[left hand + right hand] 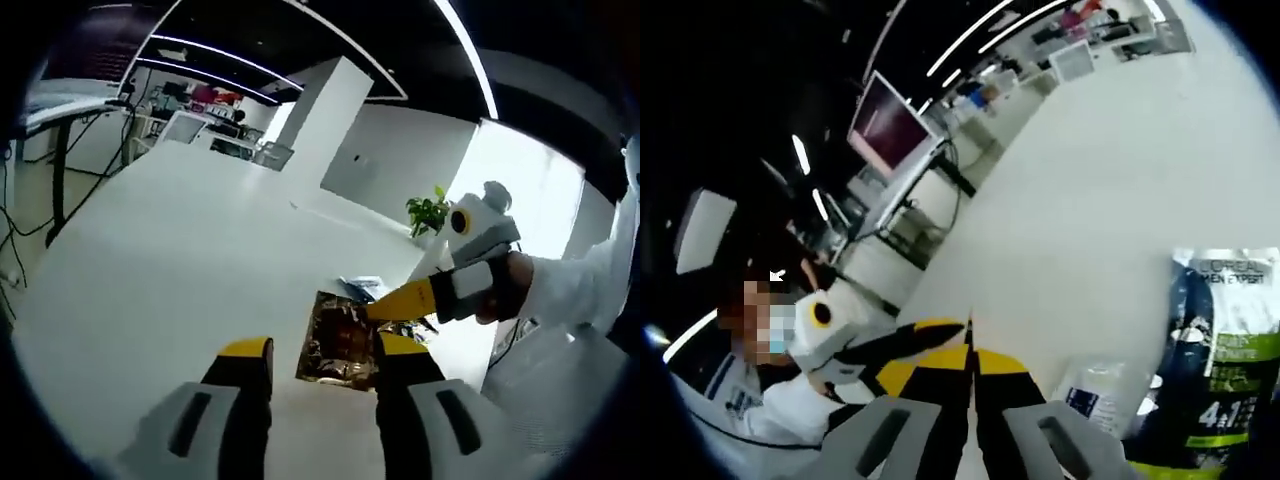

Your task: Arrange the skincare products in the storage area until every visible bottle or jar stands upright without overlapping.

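Between the spread jaws of the left gripper [322, 362], in the left gripper view, lies a crinkled gold foil packet [338, 341] on the white worktop [170, 260], its right edge against the right jaw. Coming in from the right, the right gripper [378, 308] has its yellow tips closed on the packet's upper right corner, held by a person's hand [508, 288] in a white sleeve. In the right gripper view, the right gripper's jaws are pressed together with a thin edge of something pinched between them; I cannot tell there what it is. Just to the right of them on the worktop lies a clear sachet with a blue label [1102, 396], and beside it stands a dark L'Oreal Men Expert pack [1225, 360] with green print.
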Tool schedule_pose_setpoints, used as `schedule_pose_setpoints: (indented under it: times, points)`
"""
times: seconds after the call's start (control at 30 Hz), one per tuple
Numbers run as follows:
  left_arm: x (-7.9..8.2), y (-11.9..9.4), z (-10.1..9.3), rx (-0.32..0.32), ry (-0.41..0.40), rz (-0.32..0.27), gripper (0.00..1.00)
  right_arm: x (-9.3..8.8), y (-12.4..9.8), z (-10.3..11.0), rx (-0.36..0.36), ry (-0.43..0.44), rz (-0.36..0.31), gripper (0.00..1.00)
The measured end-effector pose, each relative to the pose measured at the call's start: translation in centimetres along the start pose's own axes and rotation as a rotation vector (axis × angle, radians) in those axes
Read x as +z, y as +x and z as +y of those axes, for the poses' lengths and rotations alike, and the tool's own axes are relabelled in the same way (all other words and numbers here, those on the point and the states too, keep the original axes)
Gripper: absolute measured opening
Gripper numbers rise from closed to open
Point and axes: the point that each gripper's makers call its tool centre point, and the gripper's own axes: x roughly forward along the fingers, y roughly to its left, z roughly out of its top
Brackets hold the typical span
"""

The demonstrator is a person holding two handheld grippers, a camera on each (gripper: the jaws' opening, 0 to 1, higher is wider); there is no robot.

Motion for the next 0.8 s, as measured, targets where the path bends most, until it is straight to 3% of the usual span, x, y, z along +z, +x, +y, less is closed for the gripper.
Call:
schedule_pose_setpoints:
  times: [0.13, 0.27, 0.5, 0.67, 0.8]
  points:
    - [1.8, 0.7, -2.0, -0.072, -0.151, -0.07, 0.34, 1.5, -2.4, 0.2, 0.011, 0.02, -0.071, 0.0]
    - [4.4, 1.2, -4.8, -0.168, -0.23, -0.148, 0.26, 3.2, -5.1, 0.8, 0.044, 0.074, -0.173, 0.0]
    - [6.2, 2.2, -7.3, -0.24, -0.285, -0.159, 0.24, 5.8, -8.9, 0.7, 0.064, 0.147, -0.319, 0.0]
    - [6.5, 3.0, -8.2, -0.257, -0.297, -0.141, 0.25, 7.1, -10.8, 1.4, 0.11, 0.198, -0.394, 0.0]
    - [6.3, 3.6, -8.5, -0.291, -0.309, -0.115, 0.28, 7.4, -11.4, 1.6, 0.097, 0.167, -0.409, 0.0]
